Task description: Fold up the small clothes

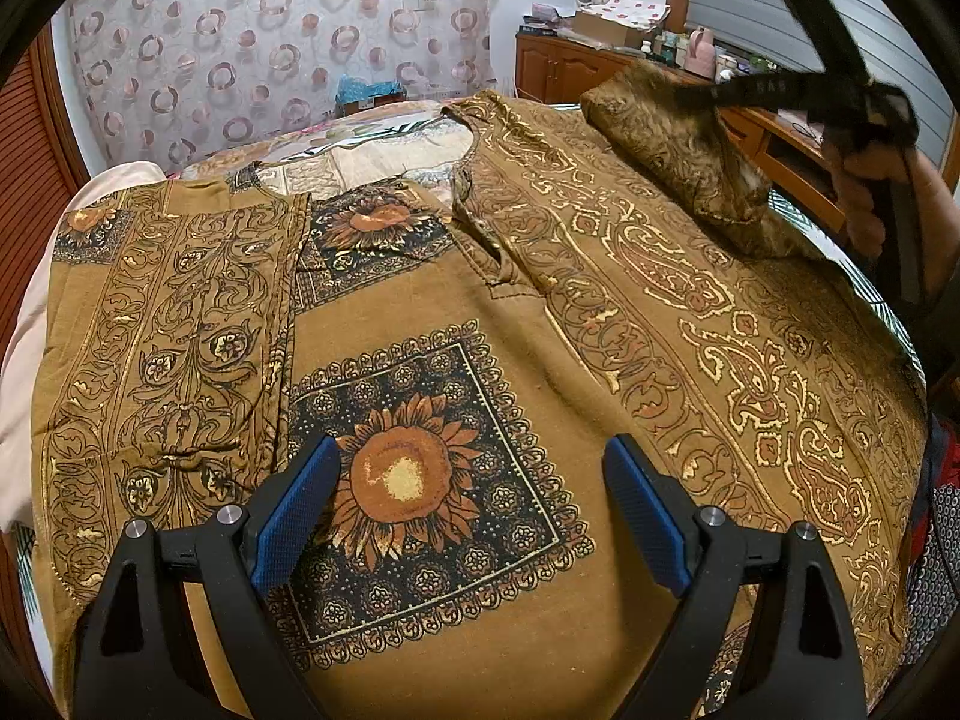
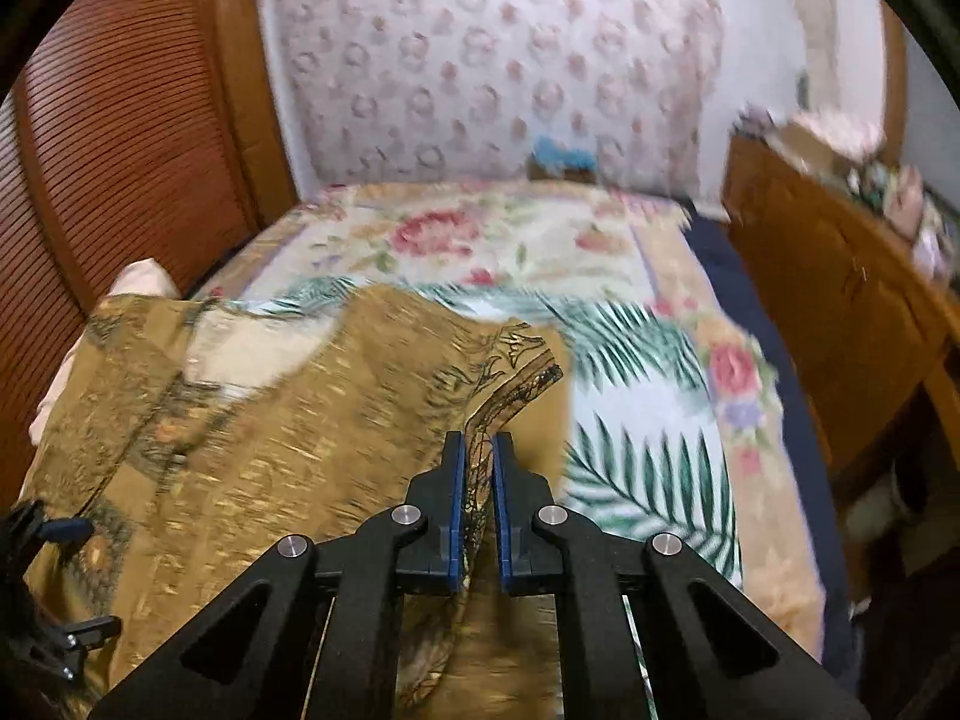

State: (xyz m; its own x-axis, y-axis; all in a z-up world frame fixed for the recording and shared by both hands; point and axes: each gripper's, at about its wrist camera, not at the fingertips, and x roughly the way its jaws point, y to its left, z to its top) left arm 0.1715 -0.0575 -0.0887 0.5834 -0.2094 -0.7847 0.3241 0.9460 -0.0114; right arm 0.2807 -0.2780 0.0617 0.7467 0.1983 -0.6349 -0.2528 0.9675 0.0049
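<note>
The shirt (image 1: 480, 324), a brown top printed with sunflower squares and paisley bands, lies spread on the bed (image 2: 636, 360) right under and ahead of the left gripper (image 1: 471, 510). To that gripper's left, one side panel is folded in over the body, its hemmed edge running forward beside the near sunflower square; beyond that fold a pale cushion (image 1: 24, 360) shows at the bed's side. Ahead of the gripper the neckline slit opens toward the far end of the bed, where bare floral cover lies between the shirt and the curtain (image 1: 288, 36). To its right, the paisley band runs along the bed's edge, with a wooden cabinet (image 1: 564, 66) just past it. The left gripper hovers over the sunflower print, its blue pads set wide apart and holding nothing. Up and to its right, the right gripper (image 2: 477, 468) is lifted off the bed, tilted, a bare hand (image 1: 864, 192) on its handle. Its jaws are pinched nearly closed on the shirt's right sleeve (image 2: 516, 372), which hangs raised above the bed. Ahead and right of it the palm-leaf cover lies open; the view there is motion-blurred.
</note>
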